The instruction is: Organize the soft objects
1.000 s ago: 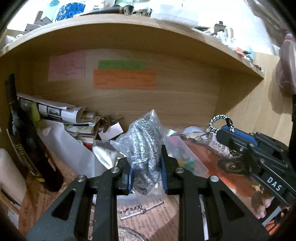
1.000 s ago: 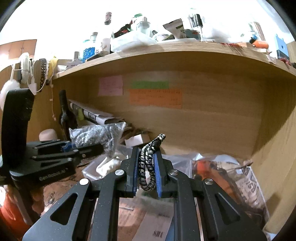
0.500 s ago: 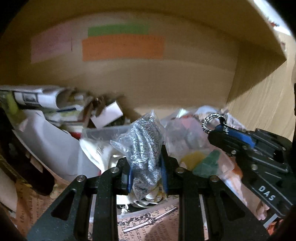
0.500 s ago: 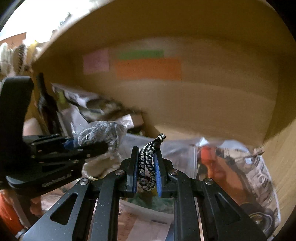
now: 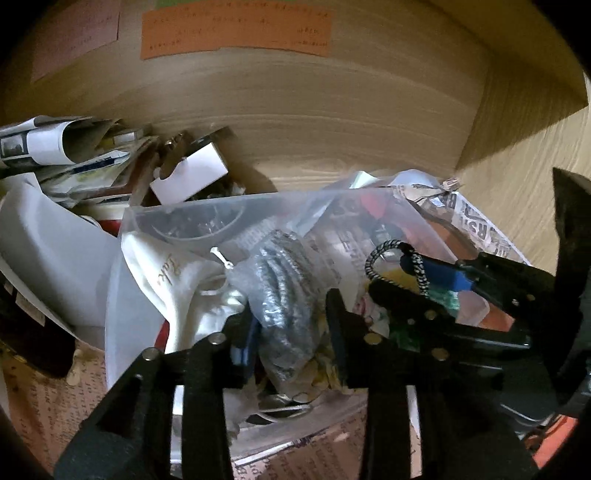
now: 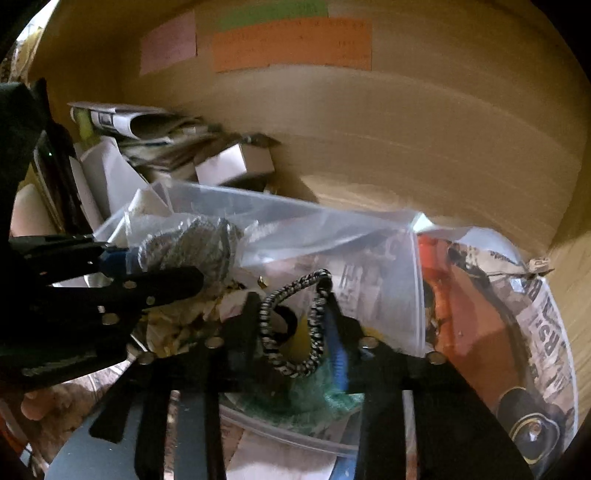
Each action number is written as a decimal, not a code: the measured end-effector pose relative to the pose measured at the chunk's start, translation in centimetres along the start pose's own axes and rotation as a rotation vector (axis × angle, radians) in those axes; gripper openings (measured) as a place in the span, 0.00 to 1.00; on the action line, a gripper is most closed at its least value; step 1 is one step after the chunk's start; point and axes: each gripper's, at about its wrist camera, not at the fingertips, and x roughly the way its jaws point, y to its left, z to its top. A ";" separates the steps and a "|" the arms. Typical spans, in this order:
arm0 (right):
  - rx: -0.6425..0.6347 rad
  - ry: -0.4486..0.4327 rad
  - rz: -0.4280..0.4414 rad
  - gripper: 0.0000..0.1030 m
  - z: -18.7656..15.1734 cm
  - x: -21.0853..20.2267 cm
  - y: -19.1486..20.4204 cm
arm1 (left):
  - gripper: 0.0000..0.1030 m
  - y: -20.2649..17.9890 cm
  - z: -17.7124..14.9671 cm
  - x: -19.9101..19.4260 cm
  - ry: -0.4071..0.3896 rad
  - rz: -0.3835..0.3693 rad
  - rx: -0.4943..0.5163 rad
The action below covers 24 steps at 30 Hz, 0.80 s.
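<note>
My left gripper [image 5: 290, 314] has its jaws spread around a clear bag of grey-and-white cord [image 5: 284, 291], which rests on the pile below; the same bag shows in the right wrist view [image 6: 192, 247]. My right gripper [image 6: 291, 306] has its jaws apart too, with a black-and-white elastic loop [image 6: 291, 325] lying loosely between them. That loop also shows in the left wrist view [image 5: 395, 258]. Both grippers hang low over a large clear plastic bag [image 5: 332, 221] full of soft items inside the wooden shelf.
The shelf's wooden back wall [image 5: 332, 110] carries an orange note [image 5: 236, 31] and a pink one. Rolled newspapers [image 5: 55, 144] and a white box [image 5: 192, 173] lie at the back left. Newspaper and an orange item [image 6: 461, 295] lie right, by the side wall.
Both grippers moved forward and down into the shelf, over the big clear bag. Both sets of jaws have spread, loosening the cord bag and the elastic loop.
</note>
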 end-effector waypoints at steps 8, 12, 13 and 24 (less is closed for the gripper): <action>-0.030 -0.077 -0.058 0.65 0.2 -2.5 0.4 | 0.55 -0.5 0.0 -3.9 -0.090 -0.022 0.011; -0.022 -0.135 -0.054 0.65 0.7 -4.9 0.3 | 0.63 -0.7 0.1 -7.6 -0.182 -0.023 0.012; -0.018 -0.146 -0.054 0.65 0.8 -5.3 0.3 | 0.66 -0.7 0.1 -8.3 -0.204 -0.019 0.013; 0.034 -0.361 0.000 0.67 1.0 -14.5 1.0 | 0.74 -1.2 -1.8 -16.9 -0.419 0.044 0.037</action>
